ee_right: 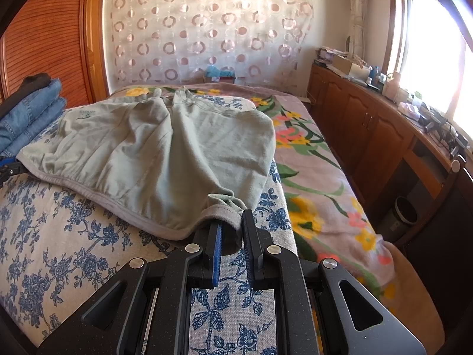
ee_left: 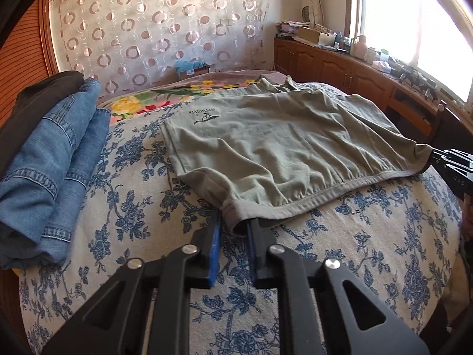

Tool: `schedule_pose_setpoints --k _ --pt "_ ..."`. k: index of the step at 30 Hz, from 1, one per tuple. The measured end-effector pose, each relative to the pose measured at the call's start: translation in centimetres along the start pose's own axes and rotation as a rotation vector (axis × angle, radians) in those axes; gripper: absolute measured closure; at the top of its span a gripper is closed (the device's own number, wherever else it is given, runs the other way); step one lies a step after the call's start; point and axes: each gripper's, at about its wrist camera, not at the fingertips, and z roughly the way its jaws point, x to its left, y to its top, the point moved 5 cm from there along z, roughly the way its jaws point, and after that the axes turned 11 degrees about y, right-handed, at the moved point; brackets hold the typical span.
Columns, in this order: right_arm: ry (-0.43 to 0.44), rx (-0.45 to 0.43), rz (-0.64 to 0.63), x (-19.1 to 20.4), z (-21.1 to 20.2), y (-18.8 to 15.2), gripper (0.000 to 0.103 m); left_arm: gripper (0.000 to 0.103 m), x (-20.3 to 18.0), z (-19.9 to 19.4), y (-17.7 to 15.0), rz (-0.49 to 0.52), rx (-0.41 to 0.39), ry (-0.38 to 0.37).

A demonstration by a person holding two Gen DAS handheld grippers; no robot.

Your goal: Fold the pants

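Observation:
Olive-green pants (ee_left: 266,139) lie spread flat on the blue-floral bed cover (ee_left: 142,177), waistband toward me. My left gripper (ee_left: 235,224) has its jaws a little apart around the waistband's left corner; the cloth sits between the blue pads. My right gripper (ee_right: 232,222) stands the same way at the waistband's right corner, with a bunch of the pants (ee_right: 177,148) between its fingers. The right gripper also shows at the right edge of the left wrist view (ee_left: 443,159), and the left gripper at the left edge of the right wrist view (ee_right: 9,167).
Folded blue jeans (ee_left: 56,159) on dark clothing lie at the bed's left side. A flowered blanket (ee_right: 319,177) covers the bed's right part. Wooden cabinets (ee_right: 369,136) with clutter run under the window. A dark bin (ee_right: 405,210) stands on the floor.

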Motion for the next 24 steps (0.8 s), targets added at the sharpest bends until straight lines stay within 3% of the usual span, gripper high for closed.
schedule_pose_setpoints --k 10,24 --pt "0.054 0.004 0.004 -0.1 -0.5 -0.3 0.098 0.102 1.8 -2.1 -0.3 -0.059 -0.023 -0.018" --pt "0.186 -0.003 -0.021 3.5 -3.2 -1.0 0.100 0.103 4.0 -6.8 -3.1 -0.100 -0.065 -0.019"
